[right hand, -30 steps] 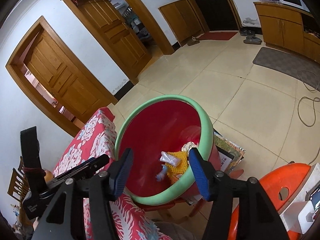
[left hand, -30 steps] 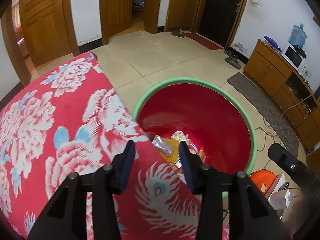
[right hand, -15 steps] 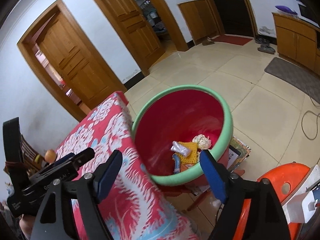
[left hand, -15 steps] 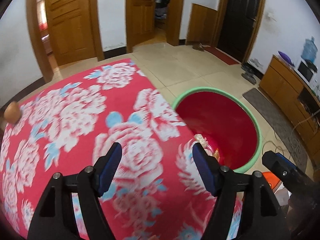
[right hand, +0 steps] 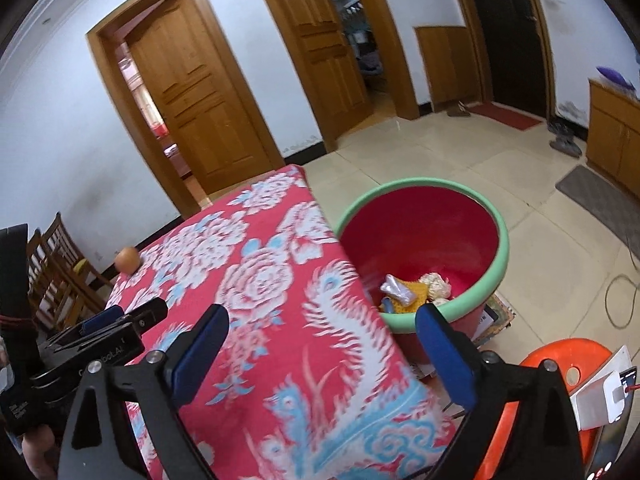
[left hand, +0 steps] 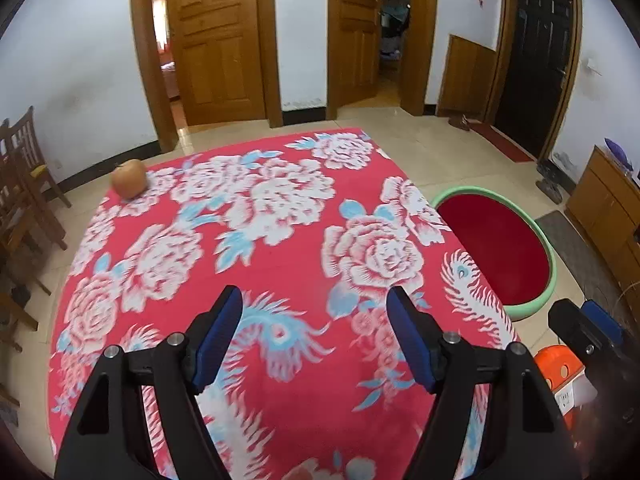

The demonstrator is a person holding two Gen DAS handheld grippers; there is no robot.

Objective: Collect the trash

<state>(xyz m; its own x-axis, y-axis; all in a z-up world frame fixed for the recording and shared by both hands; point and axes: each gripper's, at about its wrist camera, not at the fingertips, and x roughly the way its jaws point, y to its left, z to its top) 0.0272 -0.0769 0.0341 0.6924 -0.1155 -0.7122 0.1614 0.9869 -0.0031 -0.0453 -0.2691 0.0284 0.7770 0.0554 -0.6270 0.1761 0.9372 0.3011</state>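
walls white (left hand: 72, 60) | floor beige tile (right hand: 460, 160) | doors wooden (left hand: 216, 36)

Green-rimmed red tub (right hand: 496, 236) beside the table, crumpled wrappers (right hand: 408, 288) at its bottom.

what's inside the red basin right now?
The right wrist view shows the red basin holding a silvery wrapper, an orange-yellow piece, a pale crumpled wad and a blue scrap. The tablecloth edge and the near rim hide the rest.
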